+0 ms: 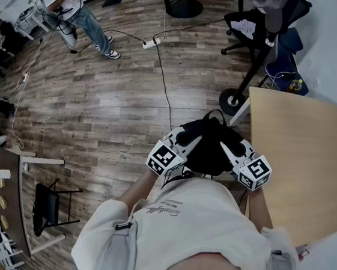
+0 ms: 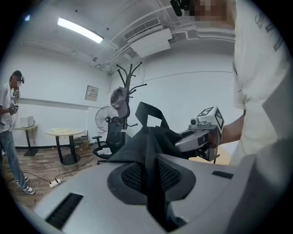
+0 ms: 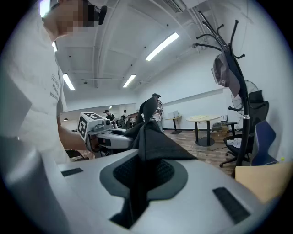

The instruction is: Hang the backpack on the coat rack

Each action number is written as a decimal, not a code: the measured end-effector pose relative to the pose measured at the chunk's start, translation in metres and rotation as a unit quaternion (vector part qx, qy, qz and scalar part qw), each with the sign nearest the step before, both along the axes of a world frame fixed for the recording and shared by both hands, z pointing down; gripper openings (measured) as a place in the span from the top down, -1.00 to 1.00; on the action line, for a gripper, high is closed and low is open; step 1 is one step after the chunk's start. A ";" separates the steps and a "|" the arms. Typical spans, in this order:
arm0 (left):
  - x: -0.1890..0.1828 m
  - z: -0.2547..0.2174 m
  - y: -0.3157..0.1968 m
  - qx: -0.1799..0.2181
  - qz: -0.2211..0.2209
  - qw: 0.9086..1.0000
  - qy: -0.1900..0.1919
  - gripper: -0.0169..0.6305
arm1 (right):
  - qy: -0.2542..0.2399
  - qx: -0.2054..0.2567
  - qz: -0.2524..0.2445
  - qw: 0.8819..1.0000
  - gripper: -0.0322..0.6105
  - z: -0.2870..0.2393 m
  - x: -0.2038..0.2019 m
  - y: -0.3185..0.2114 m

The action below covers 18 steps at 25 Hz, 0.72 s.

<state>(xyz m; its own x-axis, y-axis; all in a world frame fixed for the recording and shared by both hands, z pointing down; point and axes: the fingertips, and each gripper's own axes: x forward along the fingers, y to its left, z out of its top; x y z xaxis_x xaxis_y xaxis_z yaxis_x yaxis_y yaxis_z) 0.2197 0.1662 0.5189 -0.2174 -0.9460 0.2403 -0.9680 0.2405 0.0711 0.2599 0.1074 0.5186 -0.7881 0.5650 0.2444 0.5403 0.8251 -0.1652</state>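
Note:
The black backpack (image 1: pixel 209 148) hangs between my two grippers, in front of my chest and above the wooden floor. My left gripper (image 1: pixel 193 140) is shut on a fold of its black fabric (image 2: pixel 149 137), and a strap loop sticks up behind. From the other side my right gripper (image 1: pixel 226 146) is shut on the fabric (image 3: pixel 153 141) too. The black coat rack (image 1: pixel 253 62) stands just ahead, its round base (image 1: pixel 229 101) by the table corner. In the left gripper view the coat rack (image 2: pixel 126 87) carries a grey item on its hooks, and the right gripper view shows the same coat rack (image 3: pixel 238 77).
A light wooden table (image 1: pixel 302 156) stands at my right. Behind the rack are a black office chair (image 1: pixel 247 28) and a blue one. A power strip (image 1: pixel 151 43) and its cable (image 1: pixel 164 82) cross the floor. A person (image 1: pixel 68 5) stands far left. A fan (image 2: pixel 106 119) and round table (image 2: pixel 66 133) lie beyond.

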 end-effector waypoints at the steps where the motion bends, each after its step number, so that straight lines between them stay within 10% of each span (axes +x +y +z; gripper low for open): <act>1: -0.002 -0.001 0.005 -0.001 0.003 1.000 0.001 0.82 | -0.001 0.000 0.003 1.000 0.80 -0.001 -0.002 0.005; 18: -0.077 -0.004 0.005 0.015 0.036 0.999 0.004 0.82 | -0.019 0.015 0.042 0.999 0.80 -0.005 -0.074 0.007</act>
